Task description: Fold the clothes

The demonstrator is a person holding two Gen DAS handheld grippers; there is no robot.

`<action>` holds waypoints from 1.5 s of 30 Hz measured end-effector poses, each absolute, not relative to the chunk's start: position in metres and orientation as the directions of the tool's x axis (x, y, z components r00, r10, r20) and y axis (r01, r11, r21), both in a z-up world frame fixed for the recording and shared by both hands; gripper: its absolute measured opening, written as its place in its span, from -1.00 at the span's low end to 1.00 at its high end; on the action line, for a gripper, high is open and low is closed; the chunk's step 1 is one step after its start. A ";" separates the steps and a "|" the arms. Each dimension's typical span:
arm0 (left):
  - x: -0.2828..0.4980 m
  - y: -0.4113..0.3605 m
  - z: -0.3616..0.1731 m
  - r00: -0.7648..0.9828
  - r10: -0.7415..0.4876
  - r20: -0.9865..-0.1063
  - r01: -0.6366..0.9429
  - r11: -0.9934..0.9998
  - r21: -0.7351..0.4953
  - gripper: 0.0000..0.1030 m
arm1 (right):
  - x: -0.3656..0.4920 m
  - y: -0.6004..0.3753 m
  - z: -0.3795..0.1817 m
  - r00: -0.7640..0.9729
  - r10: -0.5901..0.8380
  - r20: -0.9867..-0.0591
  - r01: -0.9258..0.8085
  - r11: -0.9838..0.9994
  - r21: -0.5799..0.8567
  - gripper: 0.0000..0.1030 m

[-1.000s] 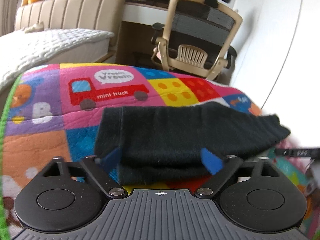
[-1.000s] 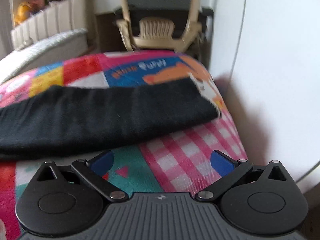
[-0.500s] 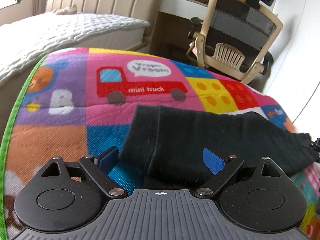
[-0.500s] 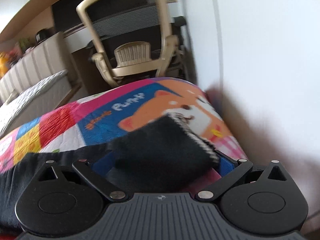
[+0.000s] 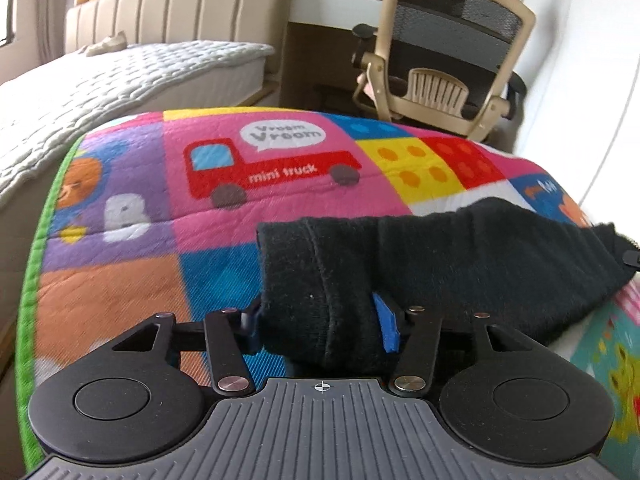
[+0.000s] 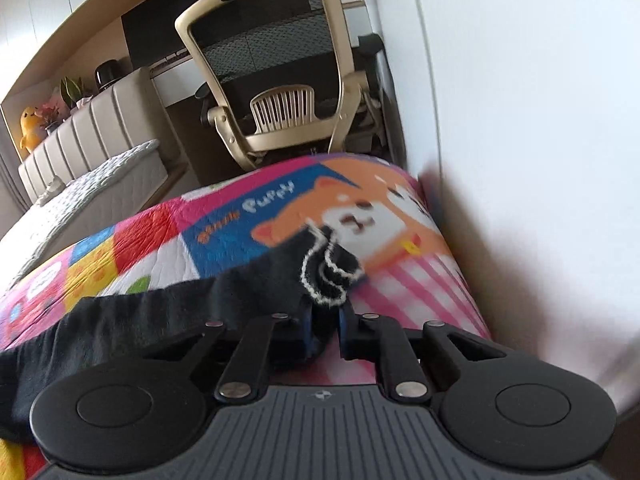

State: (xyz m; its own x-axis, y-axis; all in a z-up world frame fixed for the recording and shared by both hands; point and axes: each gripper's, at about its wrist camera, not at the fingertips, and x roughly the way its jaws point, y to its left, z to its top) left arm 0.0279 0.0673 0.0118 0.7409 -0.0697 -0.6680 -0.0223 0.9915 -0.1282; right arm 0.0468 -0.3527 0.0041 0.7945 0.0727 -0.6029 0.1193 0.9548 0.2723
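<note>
A black folded garment [image 5: 460, 256] lies across a colourful patchwork mat [image 5: 280, 168]. My left gripper [image 5: 320, 324] is shut on the garment's left end, its blue pads pressing a thick fold. In the right wrist view my right gripper [image 6: 325, 330] is shut on the garment's right end [image 6: 328, 276], which has a white-edged hem bunched above the fingers. The rest of the garment [image 6: 120, 328] stretches away to the left over the mat [image 6: 240, 220].
A beige mesh office chair [image 5: 452, 60] stands behind the mat, also in the right wrist view [image 6: 272, 80]. A bed with a white quilt [image 5: 100, 80] is at the left. A white wall [image 6: 540, 120] runs close along the mat's right edge.
Both grippers went from open to shut on the garment's two ends. The right end has lifted and bunched up between the right fingers.
</note>
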 end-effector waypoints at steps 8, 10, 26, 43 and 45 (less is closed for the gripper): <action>-0.019 0.085 0.015 0.746 -0.094 -0.660 0.009 0.991 -0.132 0.09 | -0.029 -0.359 0.010 0.765 0.144 -0.627 0.099 0.937 0.336 -0.79; -0.023 0.093 0.015 0.750 -0.080 -0.657 -0.024 0.989 -0.148 0.14 | -0.041 -0.352 0.014 0.756 0.150 -0.637 0.071 0.949 0.308 -0.78; -0.056 0.135 0.033 0.813 -0.035 -0.581 -0.135 0.960 -0.247 0.82 | -0.033 -0.149 0.054 0.627 0.546 -0.555 -0.664 0.747 -0.016 -0.21; -0.052 0.120 0.037 0.826 -0.110 -0.552 -0.034 0.969 -0.244 0.84 | -0.002 -0.117 0.042 0.593 0.535 -0.602 -0.679 0.734 -0.017 -0.81; -0.047 0.115 0.037 0.827 -0.119 -0.549 -0.015 0.972 -0.234 0.85 | 0.005 -0.123 0.047 0.618 0.520 -0.590 -0.652 0.758 -0.015 -0.81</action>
